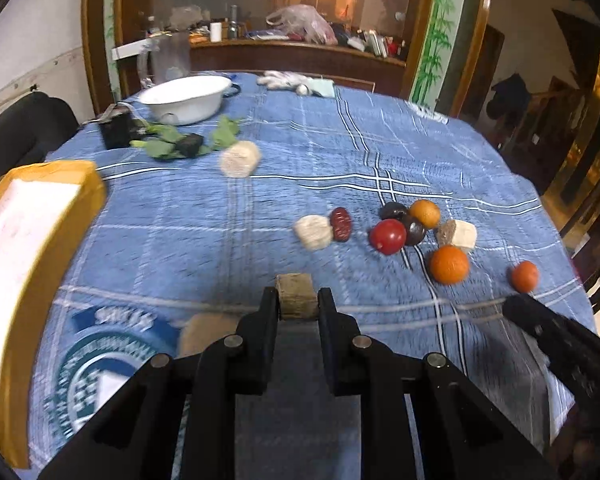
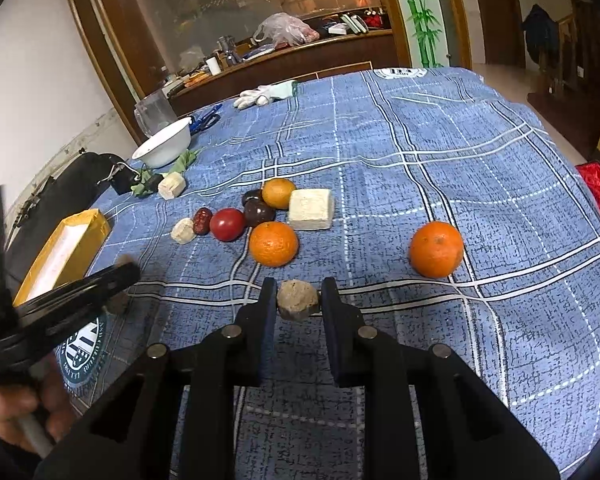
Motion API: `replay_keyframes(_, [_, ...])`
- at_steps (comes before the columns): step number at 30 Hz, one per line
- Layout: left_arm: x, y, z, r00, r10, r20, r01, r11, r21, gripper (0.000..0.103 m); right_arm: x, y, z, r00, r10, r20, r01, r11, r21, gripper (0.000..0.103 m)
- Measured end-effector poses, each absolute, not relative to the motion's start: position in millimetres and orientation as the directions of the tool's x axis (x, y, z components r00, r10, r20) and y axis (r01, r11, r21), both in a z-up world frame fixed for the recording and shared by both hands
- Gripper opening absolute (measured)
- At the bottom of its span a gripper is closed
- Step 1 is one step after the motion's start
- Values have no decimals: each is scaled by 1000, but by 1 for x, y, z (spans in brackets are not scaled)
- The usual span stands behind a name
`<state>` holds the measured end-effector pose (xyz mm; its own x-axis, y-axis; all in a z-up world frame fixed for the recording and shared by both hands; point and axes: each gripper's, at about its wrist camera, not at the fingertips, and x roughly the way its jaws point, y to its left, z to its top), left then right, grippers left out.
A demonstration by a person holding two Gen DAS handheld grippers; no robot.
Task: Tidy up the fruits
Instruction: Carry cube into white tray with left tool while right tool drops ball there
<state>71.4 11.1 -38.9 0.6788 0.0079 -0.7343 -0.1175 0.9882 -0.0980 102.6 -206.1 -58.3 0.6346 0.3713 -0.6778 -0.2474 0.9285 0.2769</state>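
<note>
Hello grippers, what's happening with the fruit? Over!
Left hand-held gripper shut on brown chunk. Right hand-held gripper shut on round brown lump. Oranges untouched. Path clear.

Bare cloth (image 2: 440, 160) beyond lone orange (image 2: 436, 249), fruit cluster (image 2: 272, 216) crowding centre, yellow box (image 2: 66, 248) blocking left.

Yellow box (image 1: 40, 240) is motion-blurred and cut off at left edge; reflected figure (image 1: 392, 12) in glass (indistinct) cannot be resolved.
</note>
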Motion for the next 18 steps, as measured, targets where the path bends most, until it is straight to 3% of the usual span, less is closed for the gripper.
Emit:
replay_keyframes(11, [5,71,-6,741,54,-669,-184,975,-125,18,54,-165,-28,671,363,-646,-328,927,180,24])
replay_keyframes(18, [-34,131,10,738,172,-653,-330,936,-127,18,32,-114,-9,660,424,-621,-429,890,152,24])
